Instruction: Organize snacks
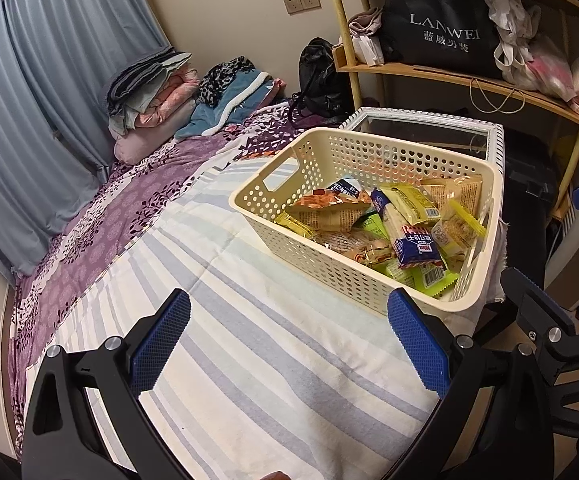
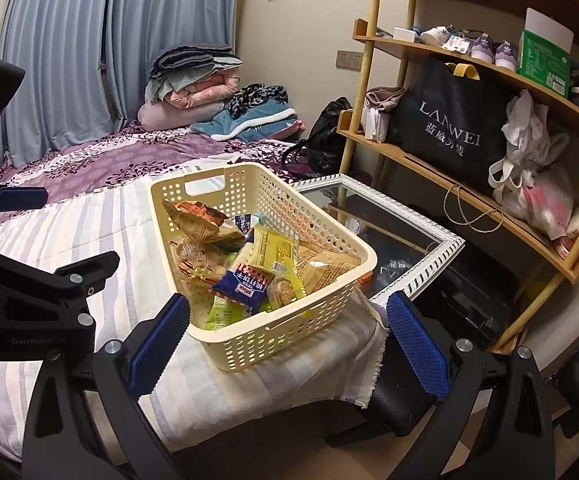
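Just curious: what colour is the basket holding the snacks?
Cream, perforated all over: the basket, clearest in the right wrist view.

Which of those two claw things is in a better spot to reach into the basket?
Probably the right gripper: the basket of snacks sits straight ahead between its open fingers. The left gripper, also open, faces striped cloth, basket off to its right.

My left gripper [image 1: 289, 344] hangs with its blue-padded fingers [image 1: 161, 348] spread wide, holding nothing. My right gripper [image 2: 289, 344] is spread just as wide and empty too, with the left one just beside it.
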`<state>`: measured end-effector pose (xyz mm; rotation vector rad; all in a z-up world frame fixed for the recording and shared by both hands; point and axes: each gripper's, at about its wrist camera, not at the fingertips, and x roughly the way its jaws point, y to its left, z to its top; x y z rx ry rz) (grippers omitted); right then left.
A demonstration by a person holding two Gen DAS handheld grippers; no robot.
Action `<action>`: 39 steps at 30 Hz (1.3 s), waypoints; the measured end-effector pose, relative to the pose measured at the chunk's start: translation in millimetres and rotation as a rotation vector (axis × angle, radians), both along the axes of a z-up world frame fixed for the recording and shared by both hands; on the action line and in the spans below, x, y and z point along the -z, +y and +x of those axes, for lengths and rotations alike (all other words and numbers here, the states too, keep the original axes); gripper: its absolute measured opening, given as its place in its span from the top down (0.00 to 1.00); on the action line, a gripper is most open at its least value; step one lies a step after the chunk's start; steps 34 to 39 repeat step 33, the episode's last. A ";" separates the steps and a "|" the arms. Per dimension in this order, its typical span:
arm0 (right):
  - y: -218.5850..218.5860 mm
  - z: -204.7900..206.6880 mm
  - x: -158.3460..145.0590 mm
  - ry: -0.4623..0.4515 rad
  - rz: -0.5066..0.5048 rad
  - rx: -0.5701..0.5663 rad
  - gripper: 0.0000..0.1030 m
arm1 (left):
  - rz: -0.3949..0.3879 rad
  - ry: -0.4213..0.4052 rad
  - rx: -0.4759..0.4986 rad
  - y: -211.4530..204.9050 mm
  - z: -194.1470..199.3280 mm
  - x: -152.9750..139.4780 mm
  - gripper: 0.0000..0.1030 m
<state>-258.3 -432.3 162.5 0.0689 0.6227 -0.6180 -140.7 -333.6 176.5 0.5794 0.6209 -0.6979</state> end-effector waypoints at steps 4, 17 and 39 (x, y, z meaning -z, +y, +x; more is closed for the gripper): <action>-2.2 -0.6 0.3 0.001 -0.002 0.003 0.05 | 0.000 0.000 0.003 -0.6 -0.7 0.1 0.03; -11.2 -4.5 7.6 0.000 0.023 0.025 0.05 | -0.013 0.030 0.022 -8.2 -0.3 4.9 0.03; -17.2 -4.7 12.2 0.005 0.031 0.042 0.05 | 0.024 0.045 0.033 -17.1 -1.6 13.2 0.03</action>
